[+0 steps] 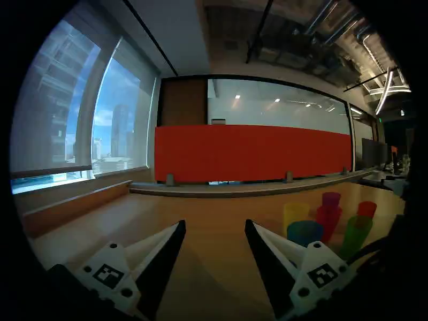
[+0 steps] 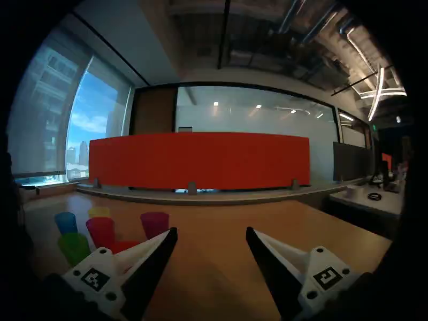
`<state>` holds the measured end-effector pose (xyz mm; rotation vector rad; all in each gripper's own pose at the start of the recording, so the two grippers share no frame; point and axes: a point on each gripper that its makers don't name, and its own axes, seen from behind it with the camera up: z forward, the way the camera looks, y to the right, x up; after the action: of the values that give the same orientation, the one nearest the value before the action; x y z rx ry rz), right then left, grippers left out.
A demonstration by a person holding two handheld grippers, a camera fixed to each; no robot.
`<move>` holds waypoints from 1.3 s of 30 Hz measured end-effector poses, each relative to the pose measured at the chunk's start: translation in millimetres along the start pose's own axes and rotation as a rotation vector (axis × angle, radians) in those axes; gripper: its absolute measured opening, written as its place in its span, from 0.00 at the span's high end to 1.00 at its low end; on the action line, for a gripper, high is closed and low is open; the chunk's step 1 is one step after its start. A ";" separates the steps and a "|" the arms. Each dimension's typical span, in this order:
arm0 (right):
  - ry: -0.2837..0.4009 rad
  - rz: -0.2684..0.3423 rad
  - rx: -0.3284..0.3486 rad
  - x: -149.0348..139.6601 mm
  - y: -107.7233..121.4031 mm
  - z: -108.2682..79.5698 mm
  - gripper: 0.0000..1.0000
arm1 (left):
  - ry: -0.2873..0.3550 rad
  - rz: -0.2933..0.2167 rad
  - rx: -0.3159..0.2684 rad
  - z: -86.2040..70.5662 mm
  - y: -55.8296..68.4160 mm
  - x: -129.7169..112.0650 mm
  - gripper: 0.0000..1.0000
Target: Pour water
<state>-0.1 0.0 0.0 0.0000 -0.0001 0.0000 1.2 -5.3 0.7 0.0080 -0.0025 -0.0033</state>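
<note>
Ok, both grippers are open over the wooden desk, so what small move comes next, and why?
Probably swing the right gripper slightly to its own left, toward the translucent magenta plastic cup on the wooden desk. Its fingers stand open and empty, aimed at bare desk, and that cup looks nearest, just past the finger on that side.

A wooden table (image 1: 214, 214) bears a cluster of coloured plastic cups (image 1: 327, 215).

Red divider (image 1: 251, 152) behind wood desk (image 1: 214, 214); windows (image 1: 120, 125) on L.
</note>
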 end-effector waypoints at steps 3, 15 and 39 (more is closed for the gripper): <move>-0.002 0.000 0.000 -1.6 0.2 0.2 0.01 | -0.008 0.001 0.003 0.2 -0.9 -1.8 0.18; -0.046 0.023 0.042 13.2 -7.4 0.9 0.01 | -0.028 -0.016 -0.022 2.5 1.2 27.0 0.19; -0.121 0.064 0.260 156.1 -33.9 13.8 0.01 | -0.025 0.013 -0.194 14.7 32.0 182.8 0.19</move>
<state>155.9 -33.9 13.8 0.2600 -0.1215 0.0641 184.1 26.0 16.2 -0.1862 -0.0277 0.0096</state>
